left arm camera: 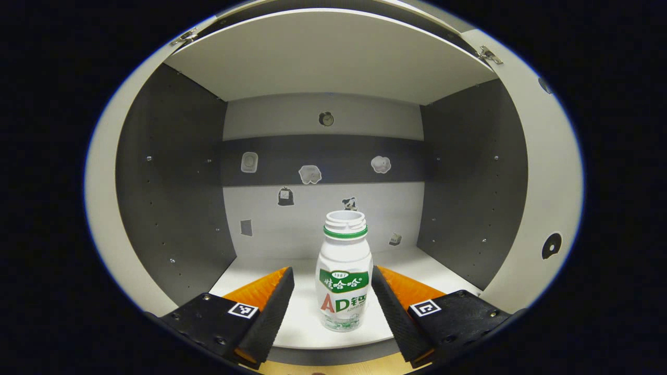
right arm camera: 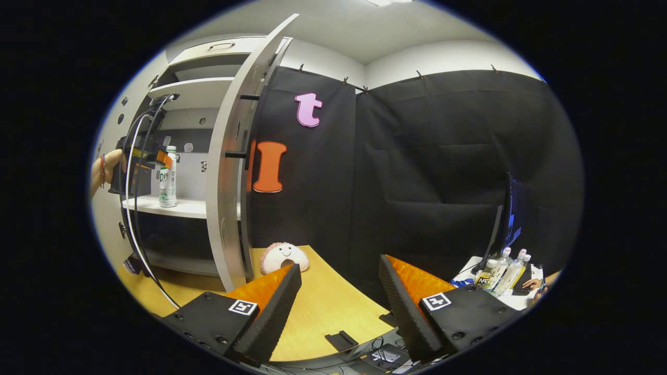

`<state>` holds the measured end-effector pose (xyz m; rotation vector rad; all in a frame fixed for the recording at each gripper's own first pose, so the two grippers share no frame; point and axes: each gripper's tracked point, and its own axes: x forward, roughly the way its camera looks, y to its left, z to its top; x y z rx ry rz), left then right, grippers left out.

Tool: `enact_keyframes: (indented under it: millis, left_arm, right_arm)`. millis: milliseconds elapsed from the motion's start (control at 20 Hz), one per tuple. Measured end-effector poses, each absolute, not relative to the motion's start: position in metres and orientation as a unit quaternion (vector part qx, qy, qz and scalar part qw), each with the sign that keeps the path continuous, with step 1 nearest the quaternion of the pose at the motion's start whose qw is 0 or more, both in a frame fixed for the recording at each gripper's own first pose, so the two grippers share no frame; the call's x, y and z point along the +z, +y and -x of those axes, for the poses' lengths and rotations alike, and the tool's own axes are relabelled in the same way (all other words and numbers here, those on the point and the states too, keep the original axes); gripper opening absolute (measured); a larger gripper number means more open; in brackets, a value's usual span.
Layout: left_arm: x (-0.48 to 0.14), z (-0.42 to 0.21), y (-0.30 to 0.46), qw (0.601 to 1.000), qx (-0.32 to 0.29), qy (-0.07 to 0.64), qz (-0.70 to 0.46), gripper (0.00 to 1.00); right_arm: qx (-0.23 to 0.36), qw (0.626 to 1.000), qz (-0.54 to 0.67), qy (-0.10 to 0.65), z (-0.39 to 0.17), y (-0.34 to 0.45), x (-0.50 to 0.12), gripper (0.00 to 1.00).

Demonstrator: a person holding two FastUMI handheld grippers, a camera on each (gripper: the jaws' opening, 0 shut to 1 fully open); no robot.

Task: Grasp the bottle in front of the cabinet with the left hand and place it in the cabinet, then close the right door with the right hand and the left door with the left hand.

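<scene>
A white bottle [left arm camera: 344, 271] with a green label and no cap stands upright on the cabinet shelf [left arm camera: 307, 323], near its front edge. My left gripper [left arm camera: 331, 273] is open around it; a gap shows at the left finger, while the right finger looks close to the bottle's side. In the right gripper view, the same bottle [right arm camera: 168, 177] stands on the shelf with the left gripper [right arm camera: 159, 156] and a hand at it. The cabinet's right door [right arm camera: 234, 172] stands swung open. My right gripper [right arm camera: 338, 265] hangs open over the wooden table [right arm camera: 323, 307], holding nothing.
Small stickers [left arm camera: 310, 174] dot the cabinet's back wall. A round plush toy [right arm camera: 284, 256] lies on the table beside the open door. A cable [right arm camera: 135, 219] loops down from the left gripper. Several bottles [right arm camera: 503, 273] and a monitor [right arm camera: 508, 219] stand on a desk at the right.
</scene>
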<state>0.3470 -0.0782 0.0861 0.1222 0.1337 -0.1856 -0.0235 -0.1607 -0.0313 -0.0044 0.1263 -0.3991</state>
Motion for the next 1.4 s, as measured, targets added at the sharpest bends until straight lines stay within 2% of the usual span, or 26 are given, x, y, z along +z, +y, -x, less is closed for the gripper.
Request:
enact_keyframes:
  millis: [550,1400]
  left_arm:
    - [0.125,-0.244,-0.017,0.997,-0.068,0.018,-0.026,0.91]
    - [0.103,-0.074,0.095,1.0,0.022,0.006,0.003,0.93]
  right_arm:
    - [-0.174,0.984,0.004,0.045,-0.006,-0.161,-0.016,0.98]
    - [-0.108,0.992,-0.021,0.061,-0.071,-0.131,-0.037,0.99]
